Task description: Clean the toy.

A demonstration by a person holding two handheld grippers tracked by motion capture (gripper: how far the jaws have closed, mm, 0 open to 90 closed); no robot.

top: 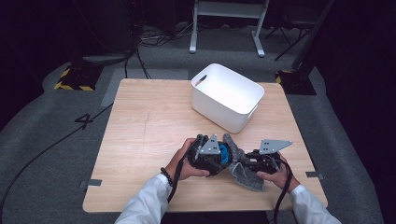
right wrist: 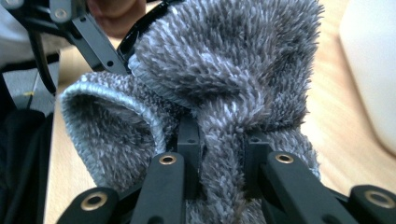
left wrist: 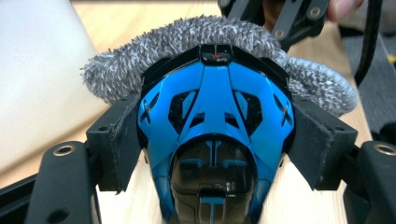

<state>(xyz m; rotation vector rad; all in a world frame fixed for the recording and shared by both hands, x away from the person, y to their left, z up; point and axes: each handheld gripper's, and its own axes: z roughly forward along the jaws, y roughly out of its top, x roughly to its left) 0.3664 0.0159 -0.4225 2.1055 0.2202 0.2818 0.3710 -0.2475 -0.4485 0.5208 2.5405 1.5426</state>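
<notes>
Near the counter's point(top: 140, 121) front edge, a blue-and-black toy point(left wrist: 212, 140) is sitting half inside a grey fuzzy sock point(right wrist: 224, 74). The left claw point(top: 219, 156) is clamping the toy's sides; the right claw point(top: 245, 163) is pinching sock fabric just alongside, its opening facing leftward. A white bin point(top: 226, 95) is standing behind.

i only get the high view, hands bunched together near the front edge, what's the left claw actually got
Observer: The left claw is clamped on a blue and black toy helmet.
Operator: and the grey stuff by the right one
Observer: That is a fuzzy grey sock; the right claw pinches a fold of it.
Operator: sock touching the helmet?
Observer: Yes, the sock's open cuff wraps round the helmet's far end in the left gripper view.
</notes>
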